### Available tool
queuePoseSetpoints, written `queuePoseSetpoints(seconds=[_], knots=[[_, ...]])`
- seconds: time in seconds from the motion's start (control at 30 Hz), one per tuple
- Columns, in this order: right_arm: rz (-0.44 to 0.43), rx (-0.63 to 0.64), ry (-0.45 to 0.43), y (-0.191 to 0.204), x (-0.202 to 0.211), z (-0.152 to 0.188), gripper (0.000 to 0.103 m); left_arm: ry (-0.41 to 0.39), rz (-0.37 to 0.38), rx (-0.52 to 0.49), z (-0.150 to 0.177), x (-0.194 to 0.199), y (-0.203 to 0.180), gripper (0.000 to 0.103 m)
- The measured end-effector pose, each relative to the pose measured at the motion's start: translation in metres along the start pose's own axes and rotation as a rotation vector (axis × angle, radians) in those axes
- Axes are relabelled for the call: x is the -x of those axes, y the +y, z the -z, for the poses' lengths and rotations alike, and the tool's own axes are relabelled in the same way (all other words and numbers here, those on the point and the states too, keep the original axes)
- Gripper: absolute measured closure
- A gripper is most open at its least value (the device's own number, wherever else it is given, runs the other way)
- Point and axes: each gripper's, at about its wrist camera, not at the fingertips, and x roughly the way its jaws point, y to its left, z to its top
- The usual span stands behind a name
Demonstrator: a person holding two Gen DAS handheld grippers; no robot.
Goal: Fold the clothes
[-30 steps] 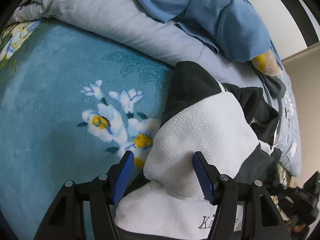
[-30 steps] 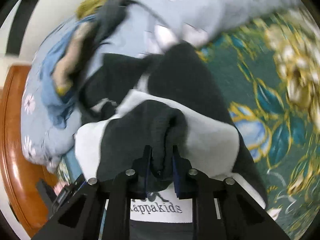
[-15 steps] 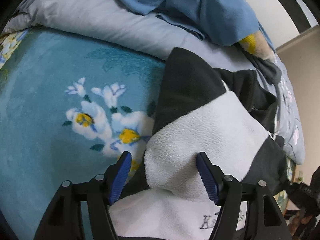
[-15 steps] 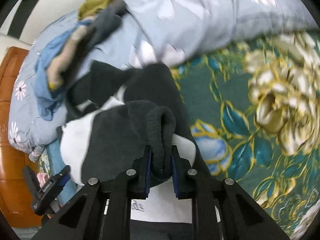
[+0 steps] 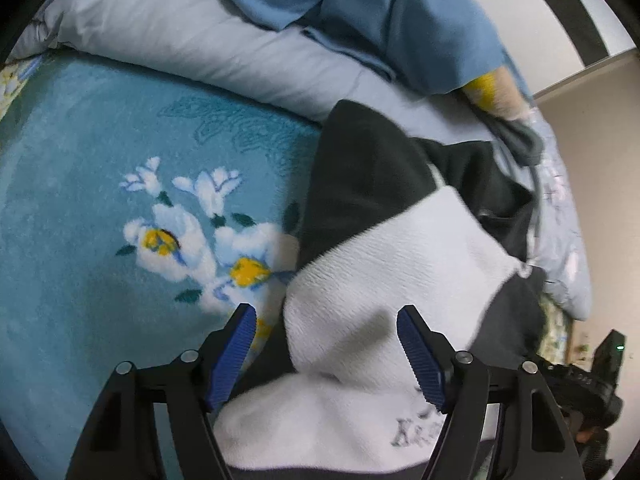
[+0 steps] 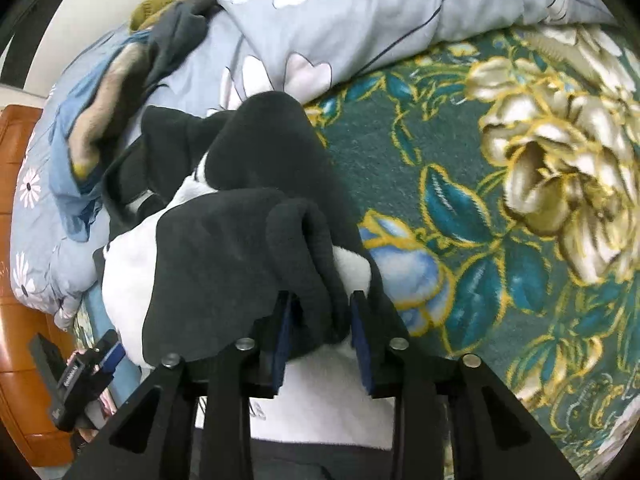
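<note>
The right gripper (image 6: 322,338) is clamped on a thick roll of the fleece (image 6: 224,248), dark cuff or hem bunched between the blue pads; honestly that's where I'd worry, since the bite looks like several plush layers stacked, and if only the outer one is really caught the inner ones can slide out and the fold collapses mid-carry; fleece this springy also wants to pop back open once let go.

The left gripper (image 5: 326,344) sits spread wide with a white lump of the same fleece (image 5: 384,264) poking up between its fingers, not pinched at all; so one side of the garment is effectively loose, and any pull from the right could drag the whole thing skewed across the blanket (image 5: 80,208); that blanket is fuzzy pile too, so fabric on fabric will grab rather than glide.

Materials: the fleece is a thick, soft black-and-white colour-block piece with stitched lettering near the bottom edge, lying in a rounded heap on the teal floral blanket; just behind it a puffy pale duvet (image 5: 192,52), smooth cotton look, with a blue top (image 5: 392,12) draped on it; a snag into that pile seems possible if the carry goes long.
</note>
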Motion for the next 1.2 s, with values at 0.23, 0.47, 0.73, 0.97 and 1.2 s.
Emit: queuePoseSetpoints(seconds=[0.23,0.47,0.73,0.97,1.2], knots=[[-0.033,-0.082,-0.034,-0.016,0.029,0.059,0.059,-0.035,0.038,-0.028,0.034,0.044,0.017,0.02],[-0.025,-0.178,-0.051,-0.038,0.052,0.145,0.054,0.112,0.008,-0.109,0.09,0.062,0.048,0.018],[-0.029,-0.243,-0.011,-0.064,0.069,0.235,0.052,0.218,-0.047,-0.23,0.155,0.072,0.058,0.011],[-0.016,-0.218,0.042,-0.096,0.059,0.268,0.052,0.197,-0.094,-0.178,0.195,0.068,0.074,0.008],[-0.056,-0.111,0.046,-0.117,0.04,0.261,0.052,0.157,-0.086,-0.144,0.216,0.064,0.087,0.008]])
